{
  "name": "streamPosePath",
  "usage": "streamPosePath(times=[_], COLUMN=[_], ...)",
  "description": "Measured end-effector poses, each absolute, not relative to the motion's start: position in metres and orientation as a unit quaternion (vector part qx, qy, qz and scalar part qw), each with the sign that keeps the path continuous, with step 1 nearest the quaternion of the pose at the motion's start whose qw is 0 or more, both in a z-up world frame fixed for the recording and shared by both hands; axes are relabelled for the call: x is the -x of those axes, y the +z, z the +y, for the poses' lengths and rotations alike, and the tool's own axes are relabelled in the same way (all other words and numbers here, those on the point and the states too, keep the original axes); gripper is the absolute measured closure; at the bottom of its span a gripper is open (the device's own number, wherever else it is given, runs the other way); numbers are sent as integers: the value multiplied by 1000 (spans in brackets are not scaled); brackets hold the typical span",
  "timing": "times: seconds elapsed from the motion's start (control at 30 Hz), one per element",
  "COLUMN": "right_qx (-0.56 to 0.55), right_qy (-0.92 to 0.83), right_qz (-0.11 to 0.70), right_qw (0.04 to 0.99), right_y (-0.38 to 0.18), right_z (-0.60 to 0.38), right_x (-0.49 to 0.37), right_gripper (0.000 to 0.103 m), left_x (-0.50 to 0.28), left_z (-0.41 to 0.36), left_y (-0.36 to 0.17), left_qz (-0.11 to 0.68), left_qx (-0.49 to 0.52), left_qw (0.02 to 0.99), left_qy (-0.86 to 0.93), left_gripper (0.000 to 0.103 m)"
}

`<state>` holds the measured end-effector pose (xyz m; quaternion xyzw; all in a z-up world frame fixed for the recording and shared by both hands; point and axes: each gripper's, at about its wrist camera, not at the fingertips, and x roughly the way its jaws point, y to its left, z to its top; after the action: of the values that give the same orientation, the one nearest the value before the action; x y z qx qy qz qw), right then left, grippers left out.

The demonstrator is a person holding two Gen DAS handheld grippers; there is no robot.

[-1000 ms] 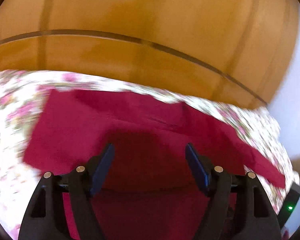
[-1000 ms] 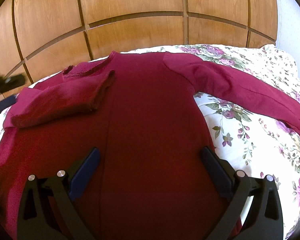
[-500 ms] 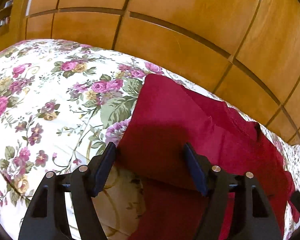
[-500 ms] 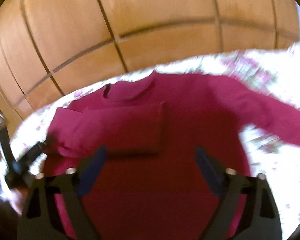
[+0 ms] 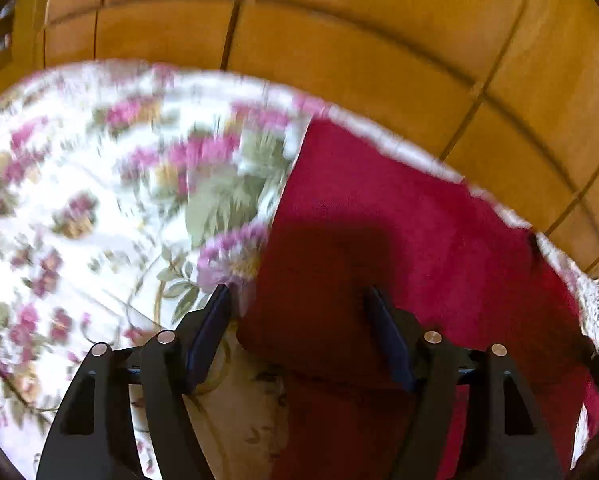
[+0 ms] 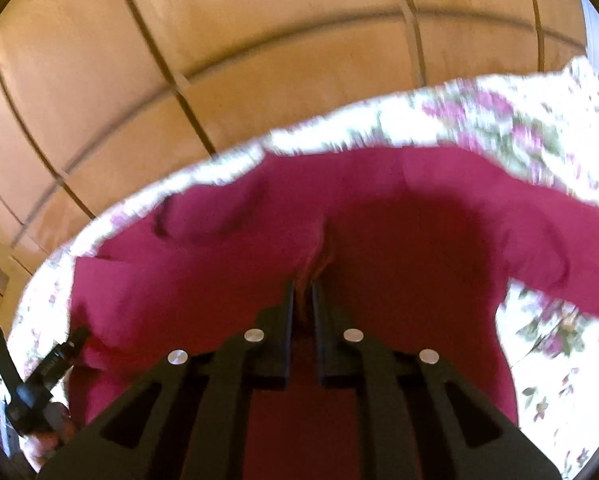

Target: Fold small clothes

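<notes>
Garment under inspection was a dark red top (image 6: 399, 208), lying flat on a floral bedspread (image 5: 79, 208) close to the far edge of the bed, where a wooden panelled wall (image 5: 339, 60) rose behind it.

Left side: the left gripper (image 5: 297, 300) stood with its jaws well apart, straddling the left border of the top. The left pad was over the bedspread just beside the cloth edge; the right pad was over red cloth. Nothing appeared to be pinched, though whether the pads touched the cloth could not be told through the blur. In the right wrist view this gripper showed only as a dark shape at the lower left, at the top's left side.

Middle: the right gripper (image 6: 303, 292) was over the body of the top, its jaws closing and almost together, with a raised pucker of red cloth gathered between the pads. It was judged to have hold of that pucker.

Right side: one sleeve (image 6: 559, 264) ran out from the body towards the right edge of the bed, lying on the bedspread. Its long axis lay roughly crosswise to the right gripper's pointing line, and the right gripper was the nearer of the two to it.

Judgement: the coming move turned on the sleeve lying to the right of the right gripper, still unfolded.

Containers: none were seen.
</notes>
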<state>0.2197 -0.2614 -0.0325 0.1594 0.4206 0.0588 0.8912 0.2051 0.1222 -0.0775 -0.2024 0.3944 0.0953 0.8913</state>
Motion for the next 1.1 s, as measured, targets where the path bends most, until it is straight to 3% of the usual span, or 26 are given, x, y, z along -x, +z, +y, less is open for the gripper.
streamPosePath(times=[0.2, 0.27, 0.3, 0.33, 0.4, 0.5, 0.67, 0.93, 1.1], right_qx=[-203, -224, -251, -270, -308, -380, -478, -622, -639], right_qy=[81, 85, 87, 85, 71, 39, -64, -146, -178], right_qz=[404, 389, 368, 352, 340, 335, 301, 170, 145], right_qw=[888, 889, 891, 892, 885, 861, 823, 750, 734], right_y=[-56, -49, -44, -38, -37, -45, -64, -86, -89], right_z=[-274, -279, -287, -295, -320, -367, -461, -568, -595], right_x=[-206, -198, -187, -175, -156, -133, -93, -43, -39], right_gripper=[88, 71, 52, 43, 44, 55, 54, 55, 58], left_x=[-202, -200, -199, -198, -196, -194, -187, -178, -179], left_z=[123, 125, 126, 126, 128, 127, 123, 125, 125], left_y=[-78, -78, -77, -78, -78, -76, -68, -69, -70], left_qz=[386, 383, 379, 377, 370, 368, 365, 364, 364], left_qx=[208, 215, 219, 222, 231, 230, 215, 218, 223], left_qw=[894, 894, 894, 895, 896, 896, 900, 899, 898], left_qy=[98, 94, 92, 90, 87, 91, 107, 108, 103], left_gripper=[35, 35, 35, 35, 33, 31, 28, 24, 23])
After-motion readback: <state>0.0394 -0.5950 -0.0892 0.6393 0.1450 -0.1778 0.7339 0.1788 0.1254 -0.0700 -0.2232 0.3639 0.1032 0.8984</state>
